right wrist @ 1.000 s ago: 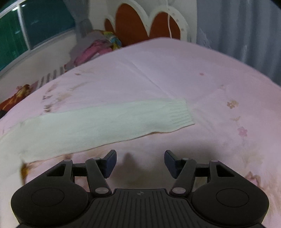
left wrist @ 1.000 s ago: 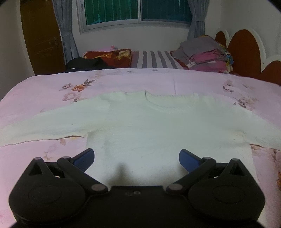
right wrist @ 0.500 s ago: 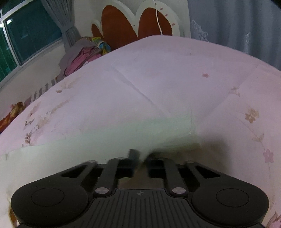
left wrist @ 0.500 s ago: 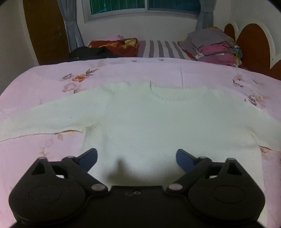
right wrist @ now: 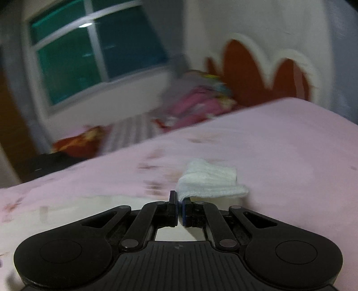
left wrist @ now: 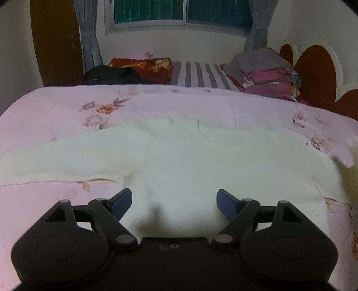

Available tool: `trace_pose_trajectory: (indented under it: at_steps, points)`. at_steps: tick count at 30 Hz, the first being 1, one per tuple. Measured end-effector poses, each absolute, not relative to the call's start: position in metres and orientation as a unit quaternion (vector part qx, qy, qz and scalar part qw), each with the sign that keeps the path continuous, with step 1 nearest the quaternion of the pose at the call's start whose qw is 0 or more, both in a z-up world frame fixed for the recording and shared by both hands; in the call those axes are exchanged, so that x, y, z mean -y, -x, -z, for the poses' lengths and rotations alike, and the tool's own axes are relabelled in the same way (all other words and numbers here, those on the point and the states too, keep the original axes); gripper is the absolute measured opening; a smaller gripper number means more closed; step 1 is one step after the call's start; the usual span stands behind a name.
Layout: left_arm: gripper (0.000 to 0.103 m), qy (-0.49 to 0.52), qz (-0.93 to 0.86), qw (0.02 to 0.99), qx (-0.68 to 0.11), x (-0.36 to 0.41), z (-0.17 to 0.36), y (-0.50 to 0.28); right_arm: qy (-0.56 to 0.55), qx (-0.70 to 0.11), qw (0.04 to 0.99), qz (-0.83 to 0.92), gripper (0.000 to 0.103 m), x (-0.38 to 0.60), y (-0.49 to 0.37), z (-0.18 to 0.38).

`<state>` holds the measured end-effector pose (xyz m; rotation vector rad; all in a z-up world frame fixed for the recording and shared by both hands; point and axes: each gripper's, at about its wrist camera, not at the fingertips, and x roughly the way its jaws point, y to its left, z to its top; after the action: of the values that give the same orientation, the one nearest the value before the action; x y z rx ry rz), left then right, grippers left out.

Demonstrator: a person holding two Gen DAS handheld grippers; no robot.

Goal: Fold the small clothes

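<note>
Black linkage arms of the left gripper (left wrist: 174, 201) fill the 6 o'clock edge of its view, the blue-padded jaws spread wide yet closing, with nothing pinched between them; they hang over the lower body of the sweater (left wrist: 190, 161). Cream knit, the sweater lies flat on the pink floral bedspread (left wrist: 56, 112), neckline toward 12 o'clock, one sleeve stretched out to 9 o'clock, the other lifted and blurred at 3 o'clock. In the right wrist view the right gripper (right wrist: 179, 201) is pressed together on the ribbed sleeve cuff (right wrist: 210, 181), which droops toward 1 o'clock above the bedspread. Farther off, a stack of folded clothes (left wrist: 266, 71) sits at 1 o'clock beside the scalloped headboard (left wrist: 317, 67), a dark red pillow (left wrist: 143, 67) at 11 o'clock, and the window (left wrist: 181, 11) at 12 o'clock.
</note>
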<state>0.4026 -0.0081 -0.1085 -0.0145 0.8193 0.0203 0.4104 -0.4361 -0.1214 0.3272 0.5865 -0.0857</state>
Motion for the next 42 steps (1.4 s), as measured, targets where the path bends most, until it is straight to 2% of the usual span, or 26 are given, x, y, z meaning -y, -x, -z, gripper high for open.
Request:
trace_pose_trajectory:
  at_steps: [4, 10, 15, 17, 18, 19, 20, 21, 28, 31, 33, 34, 36, 41, 42]
  points:
    - [0.082, 0.004, -0.011, 0.921, -0.388, -0.013, 0.108, -0.402, -0.148, -0.291, 0.945, -0.030, 0.003, 0.356, -0.426, 0.111]
    - [0.082, 0.010, -0.009, 0.920, -0.391, -0.043, 0.110, -0.402, -0.147, -0.333, 0.925, -0.109, 0.003, 0.244, -0.449, 0.136]
    - [0.082, 0.038, 0.024, 0.919, -0.392, -0.057, 0.114, -0.409, -0.148, -0.374, 0.906, -0.131, 0.003, 0.200, -0.458, 0.166]
    - [0.084, 0.055, 0.043, 0.917, -0.394, -0.058, 0.116, -0.412, -0.141, -0.388, 0.901, -0.130, 0.007, 0.192, -0.459, 0.171]
    - [0.086, 0.063, 0.053, 0.917, -0.391, -0.057, 0.116, -0.414, -0.141, -0.389, 0.901, -0.134, 0.020, 0.189, -0.457, 0.172]
    - [0.089, 0.066, 0.059, 0.918, -0.387, -0.056, 0.117, -0.414, -0.143, -0.387, 0.900, -0.138, 0.052, 0.189, -0.456, 0.172]
    - [0.089, 0.067, 0.067, 0.919, -0.384, -0.053, 0.118, -0.416, -0.144, -0.385, 0.901, -0.138, 0.071, 0.194, -0.452, 0.171]
    - [0.089, 0.067, 0.074, 0.918, -0.383, -0.049, 0.120, -0.419, -0.144, -0.372, 0.907, -0.130, 0.082, 0.196, -0.448, 0.168]
    - [0.085, 0.068, 0.140, 0.888, -0.434, -0.001, 0.148, -0.450, -0.130, -0.364, 0.919, -0.078, 0.082, 0.241, -0.431, 0.158]
    - [0.072, 0.074, 0.137, 0.876, -0.457, 0.015, 0.167, -0.464, -0.105, -0.364, 0.925, -0.037, 0.082, 0.270, -0.416, 0.161]
    - [0.057, 0.083, 0.127, 0.869, -0.470, 0.019, 0.178, -0.472, -0.103, -0.367, 0.924, -0.017, 0.082, 0.288, -0.407, 0.164]
    - [0.054, 0.091, 0.124, 0.868, -0.472, 0.019, 0.180, -0.474, -0.104, -0.370, 0.923, -0.008, 0.082, 0.296, -0.403, 0.167]
    - [0.036, 0.093, 0.118, 0.874, -0.462, 0.021, 0.182, -0.475, -0.107, -0.374, 0.921, 0.007, 0.082, 0.309, -0.396, 0.171]
    - [0.011, 0.072, 0.132, 0.880, -0.450, 0.036, 0.186, -0.473, -0.106, -0.379, 0.919, 0.029, 0.082, 0.329, -0.387, 0.183]
    - [0.010, 0.071, 0.135, 0.882, -0.447, 0.039, 0.186, -0.473, -0.109, -0.380, 0.918, 0.032, 0.082, 0.333, -0.387, 0.184]
